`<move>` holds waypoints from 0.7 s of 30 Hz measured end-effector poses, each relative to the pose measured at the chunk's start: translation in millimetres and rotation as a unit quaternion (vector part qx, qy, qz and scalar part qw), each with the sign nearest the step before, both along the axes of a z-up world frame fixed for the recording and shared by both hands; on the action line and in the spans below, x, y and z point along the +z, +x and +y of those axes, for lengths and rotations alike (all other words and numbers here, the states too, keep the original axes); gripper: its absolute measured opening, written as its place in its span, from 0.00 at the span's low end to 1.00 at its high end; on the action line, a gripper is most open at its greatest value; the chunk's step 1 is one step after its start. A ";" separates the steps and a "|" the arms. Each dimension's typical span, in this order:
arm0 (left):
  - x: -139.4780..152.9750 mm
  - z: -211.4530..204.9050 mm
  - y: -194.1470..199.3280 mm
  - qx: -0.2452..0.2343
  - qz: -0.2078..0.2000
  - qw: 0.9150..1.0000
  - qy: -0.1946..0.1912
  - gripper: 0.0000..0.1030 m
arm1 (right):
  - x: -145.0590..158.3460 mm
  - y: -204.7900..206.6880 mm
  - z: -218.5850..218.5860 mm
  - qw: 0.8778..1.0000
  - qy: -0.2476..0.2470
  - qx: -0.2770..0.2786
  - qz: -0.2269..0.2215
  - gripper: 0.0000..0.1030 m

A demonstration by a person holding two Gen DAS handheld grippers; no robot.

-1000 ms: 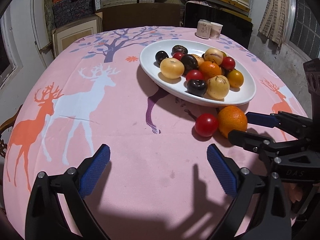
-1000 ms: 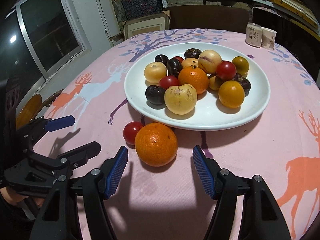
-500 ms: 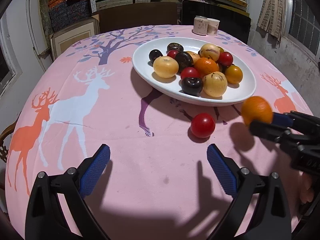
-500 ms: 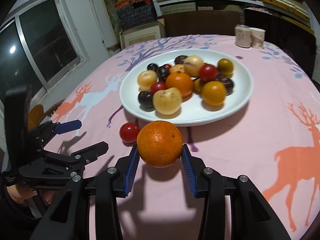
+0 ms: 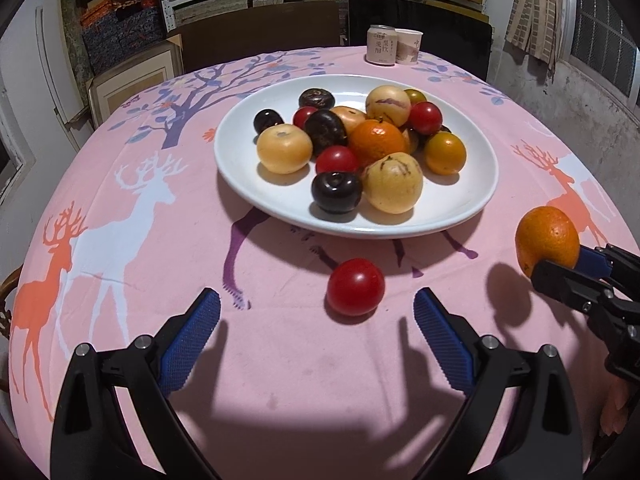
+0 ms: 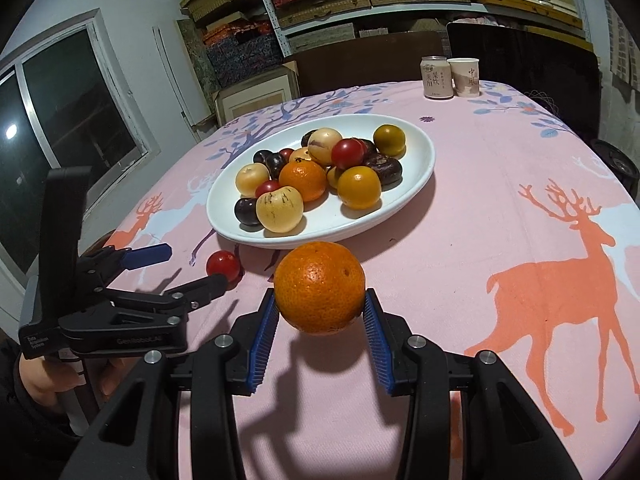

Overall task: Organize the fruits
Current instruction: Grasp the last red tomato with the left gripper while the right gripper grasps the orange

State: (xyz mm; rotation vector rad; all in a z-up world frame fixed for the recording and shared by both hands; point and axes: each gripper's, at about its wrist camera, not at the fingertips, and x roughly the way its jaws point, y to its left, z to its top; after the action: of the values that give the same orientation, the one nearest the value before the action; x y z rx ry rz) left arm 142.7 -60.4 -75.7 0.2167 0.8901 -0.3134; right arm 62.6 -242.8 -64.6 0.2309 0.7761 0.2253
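Note:
An orange (image 6: 320,287) hangs above the pink cloth, pinched between the blue pads of my right gripper (image 6: 320,310), which is shut on it. From the left wrist, that orange (image 5: 547,240) shows at the far right. A loose red tomato (image 5: 355,286) lies on the cloth just in front of the white plate (image 5: 248,176), which is piled with several fruits. My left gripper (image 5: 316,316) stands open low over the cloth, the tomato a little ahead of its right finger. In the right wrist view the tomato (image 6: 222,265) sits near the left gripper's fingertips (image 6: 218,280).
A can (image 5: 381,45) and a paper cup (image 5: 408,46) stand at the table's far edge. Dark chairs and loaded shelves lie behind it. A hand (image 6: 36,376) holds the left gripper's handle. The deer-print cloth (image 5: 120,216) covers the round table.
My right gripper closed on the orange, lifted it off the cloth and carried it rightwards away from the tomato. The left gripper slid closer to the tomato.

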 end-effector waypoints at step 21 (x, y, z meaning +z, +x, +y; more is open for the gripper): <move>-13.9 -8.4 5.8 -0.010 0.005 1.000 0.012 0.63 | -0.2 -4.5 -5.9 1.000 0.010 -0.005 -0.001 0.42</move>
State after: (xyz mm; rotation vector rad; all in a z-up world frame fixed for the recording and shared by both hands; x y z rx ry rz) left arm 148.5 -68.8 -89.5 0.2469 0.9032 -0.3218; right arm 58.1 -248.8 -64.8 0.2532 0.7709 0.2239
